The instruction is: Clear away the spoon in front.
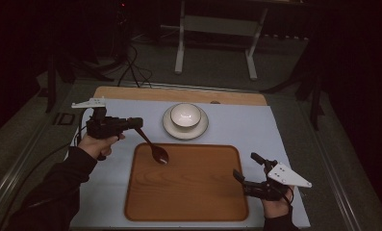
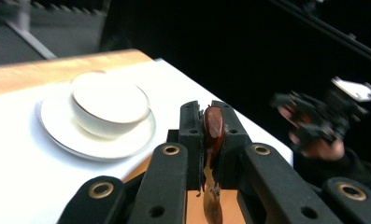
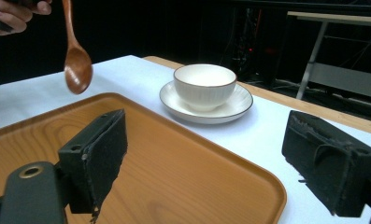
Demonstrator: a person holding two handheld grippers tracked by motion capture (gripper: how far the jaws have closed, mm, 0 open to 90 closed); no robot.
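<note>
High view — white table [image 1: 285, 139], dark room.

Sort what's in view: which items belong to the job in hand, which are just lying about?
In the job:
- dark brown wooden spoon, clamped in the left gripper
- rectangular wooden tray beneath it

Lying about:
- white ribbed bowl on its white saucer
- right gripper, jaws open, holding nothing

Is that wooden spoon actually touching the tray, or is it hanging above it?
Apart. In the right gripper view the spoon hangs from the left gripper, its bowl clear above the tray, with white table showing beneath it.
</note>
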